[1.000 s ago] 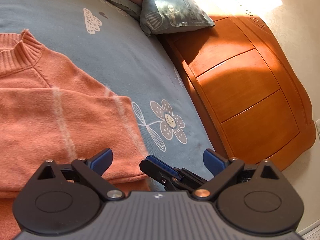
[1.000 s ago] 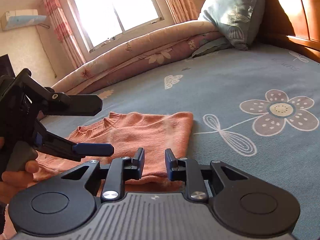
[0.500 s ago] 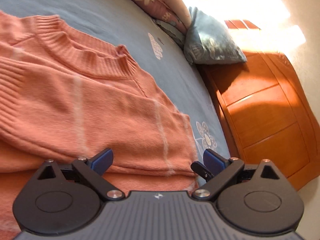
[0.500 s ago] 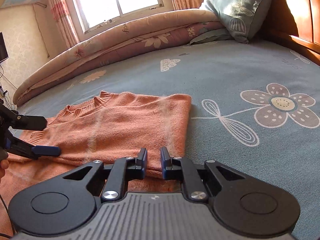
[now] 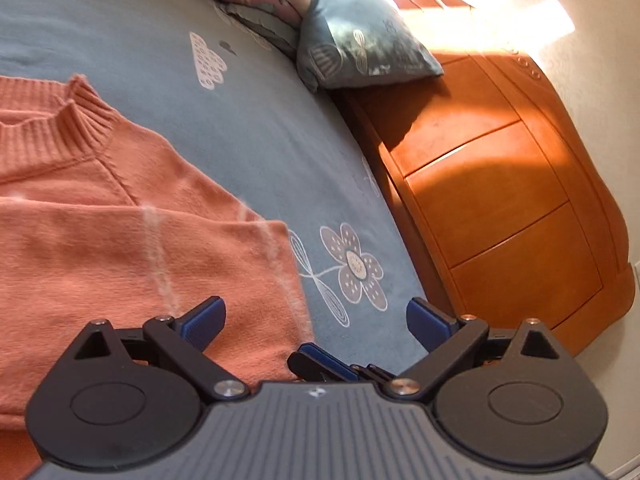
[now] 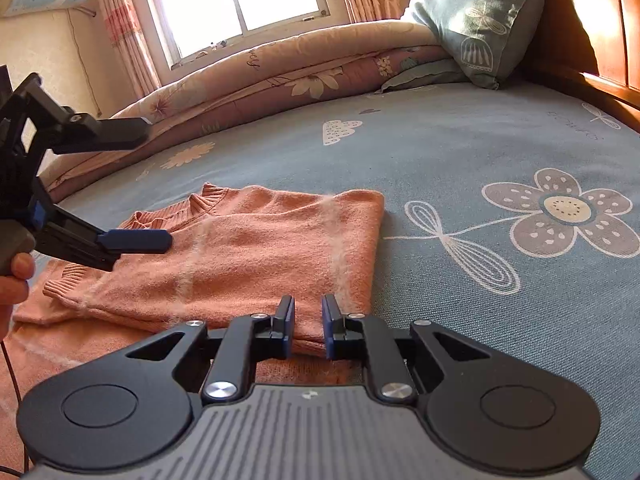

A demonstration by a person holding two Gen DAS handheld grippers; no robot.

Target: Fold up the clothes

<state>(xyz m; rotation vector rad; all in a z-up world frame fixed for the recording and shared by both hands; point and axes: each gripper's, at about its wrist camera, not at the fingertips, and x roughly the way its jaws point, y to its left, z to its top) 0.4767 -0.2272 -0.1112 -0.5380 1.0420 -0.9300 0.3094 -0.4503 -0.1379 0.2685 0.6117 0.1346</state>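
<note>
The sweater [image 6: 256, 252] is lying ahead-left of the nearer right gripper [image 6: 308, 328], jaws narrowly apart over its hem; the left gripper [image 5: 316, 320] is hovering wide apart.

The pillow [image 6: 476, 24] bears "FLOWERS" upside down; the bedsheet [image 6: 440, 140] has faint, unreadable lettering near its edge.

Your left gripper's body [image 5: 316, 420] hides the near hem of the sweater [image 5: 120, 248], whose left part runs off the frame edge. In the right wrist view, your right gripper [image 6: 308, 326] covers the fold's near edge; whether its pads touch fabric is unclear.
</note>
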